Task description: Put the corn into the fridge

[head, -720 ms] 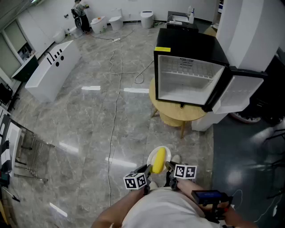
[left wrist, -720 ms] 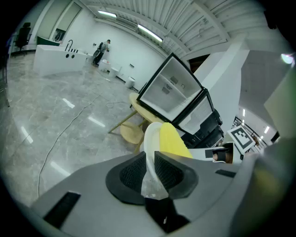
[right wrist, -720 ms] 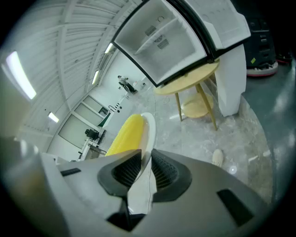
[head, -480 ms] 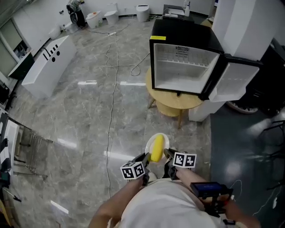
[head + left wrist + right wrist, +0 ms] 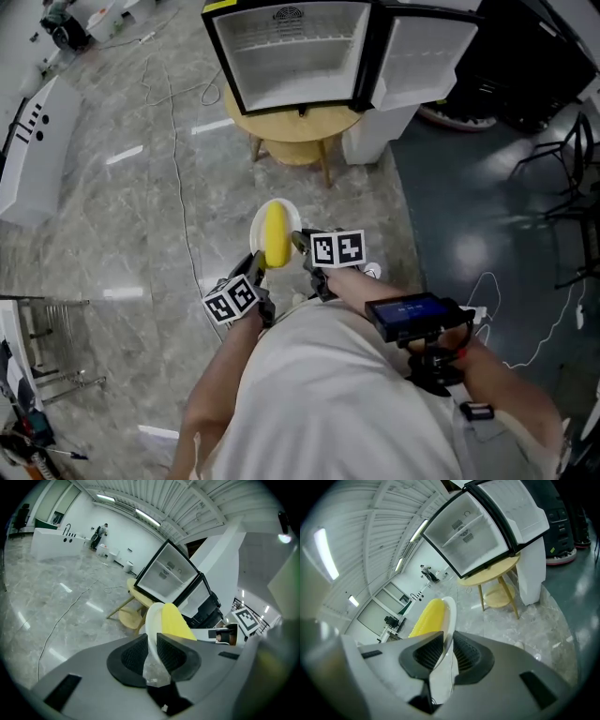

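**Two tools, one plate, fridge ahead**

Both of my tools are carrying the load between them. My left tool (image 5: 256,266) is pinched narrow on the near-left rim of the plate (image 5: 254,225), its pads clamped flat on the thin white edge. The corn (image 5: 276,234) lies loose along the middle of that plate, held by nothing but its own weight. My right tool (image 5: 302,247) is closed the same way on the near-right rim, so the plate hangs between two thin grips out in front of me, above the floor.

Ahead stands the fridge (image 5: 291,56), open and bare inside, on a small round tabletop (image 5: 292,124). Its door (image 5: 422,52) is swung out to the right. The corn is well short of it.

My worries, as I judge them:

- If one tool rises above the other, the plate tilts and the corn may roll off.
- If my hands drift apart or twist, the rim could slide out of a grip, since each hold is only on the edge.
- The cable (image 5: 178,187) runs along the floor to my left, and a foot could catch it.
- On the way in, the plate could knock the door or the fridge frame and jolt the corn loose.
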The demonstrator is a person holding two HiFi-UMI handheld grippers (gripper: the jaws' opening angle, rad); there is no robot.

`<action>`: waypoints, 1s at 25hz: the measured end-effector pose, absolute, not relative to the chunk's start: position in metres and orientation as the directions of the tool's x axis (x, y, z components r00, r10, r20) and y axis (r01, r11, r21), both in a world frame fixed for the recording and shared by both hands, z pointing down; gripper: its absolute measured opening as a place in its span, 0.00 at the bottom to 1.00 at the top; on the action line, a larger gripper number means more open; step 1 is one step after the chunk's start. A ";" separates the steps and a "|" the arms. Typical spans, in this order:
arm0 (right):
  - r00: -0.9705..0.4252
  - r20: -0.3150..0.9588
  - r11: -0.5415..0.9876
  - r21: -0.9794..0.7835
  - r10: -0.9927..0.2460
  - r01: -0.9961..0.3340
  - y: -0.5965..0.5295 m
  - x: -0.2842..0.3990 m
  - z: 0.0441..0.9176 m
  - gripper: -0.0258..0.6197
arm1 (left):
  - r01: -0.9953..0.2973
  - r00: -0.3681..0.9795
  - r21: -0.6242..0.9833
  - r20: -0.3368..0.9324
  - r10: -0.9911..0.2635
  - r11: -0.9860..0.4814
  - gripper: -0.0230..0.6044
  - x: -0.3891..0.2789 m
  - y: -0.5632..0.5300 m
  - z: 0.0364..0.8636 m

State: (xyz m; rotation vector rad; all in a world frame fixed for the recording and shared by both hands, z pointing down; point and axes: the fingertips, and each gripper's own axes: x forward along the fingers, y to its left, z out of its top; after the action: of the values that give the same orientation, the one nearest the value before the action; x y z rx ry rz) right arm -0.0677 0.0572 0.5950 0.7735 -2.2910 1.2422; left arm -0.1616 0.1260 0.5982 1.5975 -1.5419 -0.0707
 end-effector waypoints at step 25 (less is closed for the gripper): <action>-0.750 0.586 0.420 -0.624 -0.306 -0.659 0.064 -0.062 0.591 0.15 | -0.804 0.251 0.581 0.521 -0.816 0.125 0.14 -0.159 0.128 0.595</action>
State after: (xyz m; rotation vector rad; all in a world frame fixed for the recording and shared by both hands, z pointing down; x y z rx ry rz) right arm -0.0621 0.0642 0.5912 0.8244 -2.2963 1.2641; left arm -0.1591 0.1283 0.5946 1.6483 -1.5251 -0.0166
